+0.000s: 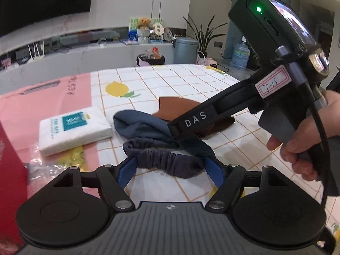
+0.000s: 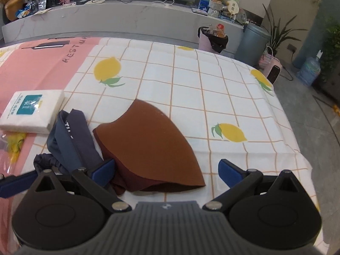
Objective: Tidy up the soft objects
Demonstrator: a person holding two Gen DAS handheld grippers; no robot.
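A dark blue headband (image 1: 161, 140) with a gathered elastic part lies on the lemon tablecloth; it also shows in the right wrist view (image 2: 72, 136). A brown cloth (image 2: 148, 148) lies to its right, partly seen in the left wrist view (image 1: 176, 108). My left gripper (image 1: 172, 172) is open, its blue pads (image 1: 127, 170) on either side of the elastic part. My right gripper (image 2: 166, 172) is open, straddling the near end of the brown cloth, its left pad (image 2: 104, 172) against the headband. The right tool reaches across the left wrist view.
A white tissue pack (image 1: 74, 129) lies left of the headband, also in the right wrist view (image 2: 31, 111). A pink mat (image 2: 38, 63) covers the table's left part. A clear wrapper (image 1: 42, 165) lies near the left edge. The table's right edge (image 2: 297, 140) drops to the floor.
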